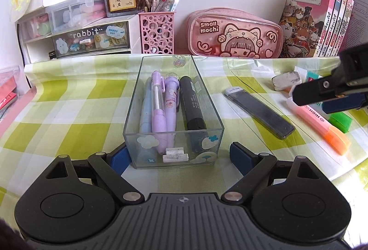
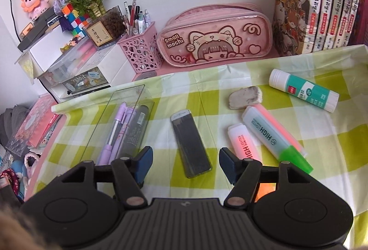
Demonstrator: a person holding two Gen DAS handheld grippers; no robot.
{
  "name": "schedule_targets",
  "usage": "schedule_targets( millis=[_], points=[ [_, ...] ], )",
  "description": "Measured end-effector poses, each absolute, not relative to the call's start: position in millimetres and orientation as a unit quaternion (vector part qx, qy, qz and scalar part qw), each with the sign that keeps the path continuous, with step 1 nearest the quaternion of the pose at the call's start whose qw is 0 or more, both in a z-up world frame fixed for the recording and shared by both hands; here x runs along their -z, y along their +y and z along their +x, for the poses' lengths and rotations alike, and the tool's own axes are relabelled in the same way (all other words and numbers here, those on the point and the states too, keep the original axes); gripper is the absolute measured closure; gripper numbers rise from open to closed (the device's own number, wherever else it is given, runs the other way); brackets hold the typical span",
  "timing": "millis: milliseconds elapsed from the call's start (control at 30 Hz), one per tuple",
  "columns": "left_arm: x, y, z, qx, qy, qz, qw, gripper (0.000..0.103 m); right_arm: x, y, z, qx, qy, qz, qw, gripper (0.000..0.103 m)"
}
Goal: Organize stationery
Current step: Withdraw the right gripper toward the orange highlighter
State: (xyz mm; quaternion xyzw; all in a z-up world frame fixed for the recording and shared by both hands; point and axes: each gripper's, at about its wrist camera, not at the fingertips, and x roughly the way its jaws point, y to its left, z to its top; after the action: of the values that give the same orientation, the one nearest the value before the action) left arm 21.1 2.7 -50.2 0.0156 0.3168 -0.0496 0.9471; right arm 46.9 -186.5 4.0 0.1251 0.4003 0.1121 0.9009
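A clear box (image 1: 138,93) holds purple pens (image 1: 158,109) and a black marker (image 1: 192,105); it also shows in the right wrist view (image 2: 128,98). My left gripper (image 1: 177,158) is open, its fingers either side of the box's near end. My right gripper (image 2: 185,163) is open above the near end of a dark lead case (image 2: 191,146), which also shows in the left wrist view (image 1: 260,109). An orange highlighter (image 2: 241,144), a green highlighter (image 2: 273,137), an eraser (image 2: 245,98) and a glue stick (image 2: 303,90) lie to the right.
A pink pencil case (image 2: 216,38), a pink pen holder (image 2: 140,52), drawer units (image 1: 76,36) and books (image 2: 322,1) line the back wall. The green checked cloth (image 2: 161,107) covers the desk; its left edge drops off to clutter (image 2: 34,125).
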Motion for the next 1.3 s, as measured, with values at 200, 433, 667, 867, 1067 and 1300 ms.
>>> schedule_targets(
  millis=[200, 433, 667, 867, 1067, 1300],
  points=[
    [50, 3, 21, 0.050, 0.317, 0.016, 0.947, 0.016, 6, -208, 29, -0.087, 0.390, 0.086, 0.913, 0.033],
    [50, 3, 21, 0.050, 0.317, 0.016, 0.947, 0.016, 20, -221, 23, -0.077, 0.394, 0.048, 0.915, 0.033],
    [50, 3, 21, 0.050, 0.317, 0.016, 0.947, 0.016, 30, -219, 29, -0.087, 0.394, 0.057, 0.913, 0.033],
    [50, 3, 21, 0.050, 0.317, 0.016, 0.947, 0.016, 34, -211, 31, -0.081, 0.382, 0.034, 0.920, 0.033],
    [50, 3, 21, 0.050, 0.317, 0.016, 0.947, 0.016, 37, -204, 35, -0.078, 0.370, 0.015, 0.926, 0.033],
    [50, 2, 21, 0.049, 0.317, 0.016, 0.947, 0.016, 41, -197, 39, -0.067, 0.359, -0.014, 0.931, 0.033]
  ],
)
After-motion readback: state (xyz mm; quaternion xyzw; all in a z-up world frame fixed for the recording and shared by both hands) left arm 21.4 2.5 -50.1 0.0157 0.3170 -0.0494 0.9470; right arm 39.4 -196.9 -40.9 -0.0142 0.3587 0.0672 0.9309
